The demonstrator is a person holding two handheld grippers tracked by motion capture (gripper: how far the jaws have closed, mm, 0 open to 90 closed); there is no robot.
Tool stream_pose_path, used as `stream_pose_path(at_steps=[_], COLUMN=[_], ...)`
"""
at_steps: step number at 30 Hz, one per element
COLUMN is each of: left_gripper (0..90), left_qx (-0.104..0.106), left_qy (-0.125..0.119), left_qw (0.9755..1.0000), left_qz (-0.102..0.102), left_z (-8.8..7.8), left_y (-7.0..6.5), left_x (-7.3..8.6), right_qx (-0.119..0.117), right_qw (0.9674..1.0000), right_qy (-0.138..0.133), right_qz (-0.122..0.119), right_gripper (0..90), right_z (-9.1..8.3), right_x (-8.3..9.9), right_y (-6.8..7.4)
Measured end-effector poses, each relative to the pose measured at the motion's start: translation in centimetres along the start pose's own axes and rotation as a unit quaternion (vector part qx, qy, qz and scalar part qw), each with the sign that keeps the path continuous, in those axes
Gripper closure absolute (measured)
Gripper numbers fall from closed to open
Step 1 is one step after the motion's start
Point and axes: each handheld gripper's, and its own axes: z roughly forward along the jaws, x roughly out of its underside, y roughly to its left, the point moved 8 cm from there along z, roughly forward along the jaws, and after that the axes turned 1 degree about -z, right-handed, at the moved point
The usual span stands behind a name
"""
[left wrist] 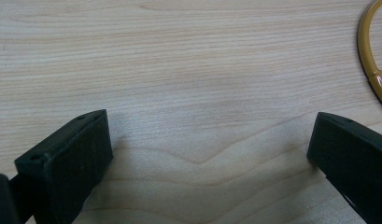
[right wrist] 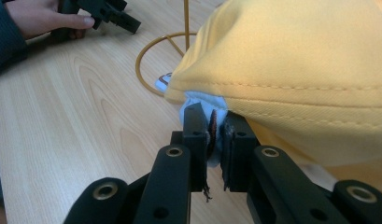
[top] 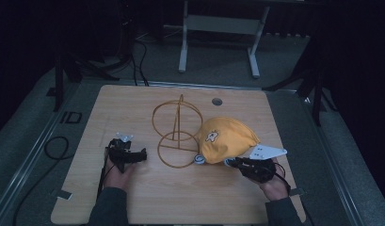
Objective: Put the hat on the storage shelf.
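Note:
A yellow cap (top: 228,139) with a small white emblem lies on the wooden table (top: 180,197), to the right of a gold wire stand (top: 177,129). My right gripper (top: 232,163) is at the cap's near edge. In the right gripper view it (right wrist: 214,123) is shut on the pale blue inner edge of the cap (right wrist: 291,60), whose rim is lifted off the wood. My left gripper (top: 133,155) rests on the table left of the stand. Its jaws (left wrist: 209,140) stand wide open over bare wood, with the stand's base ring (left wrist: 373,60) at the right.
A small white and blue round piece (top: 199,159) sits at the cap's lower left edge, touching the stand's base ring. A round hole (top: 217,101) is in the table's far side. A white frame (top: 218,28) stands behind the table, and cables (top: 56,146) lie on the floor at the left.

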Motion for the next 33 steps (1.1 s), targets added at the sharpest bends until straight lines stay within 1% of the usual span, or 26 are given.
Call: stream_pose_path(at_steps=[12, 13, 18, 20, 31, 33], left_gripper=[0.0, 0.0, 0.0, 0.0, 0.0, 0.0], left_qx=[0.0, 0.0, 0.0, 0.0, 0.0, 0.0], left_qy=[0.001, 0.0, 0.0, 0.0, -0.001, -0.001], left_qw=[1.0, 1.0, 1.0, 1.0, 1.0, 1.0], left_qz=[0.0, 0.0, 0.0, 0.0, -0.001, -0.001], left_z=[0.0, 0.0, 0.0, 0.0, 0.0, 0.0], left_y=[0.0, 0.0, 0.0, 0.0, 0.0, 0.0], left_x=[0.0, 0.0, 0.0, 0.0, 0.0, 0.0], right_qx=[0.009, 0.011, 0.014, 0.016, 0.015, 0.011], right_qw=[0.9997, 0.9996, 0.9993, 0.999, 0.9977, 0.9975], right_qy=[-0.01, -0.014, -0.018, -0.022, -0.045, -0.051], right_qz=[-0.019, -0.024, -0.029, -0.035, -0.049, -0.046], right_gripper=[82.4, 82.4, 82.4, 82.5, 82.5, 82.5], right_z=[-0.8, -1.0, -1.3, -1.6, -2.6, -2.8], right_x=[-2.1, -2.6, -3.2, -3.9, -6.1, -6.4], right_y=[-0.4, -0.5, -0.6, -0.6, -0.3, -0.3])
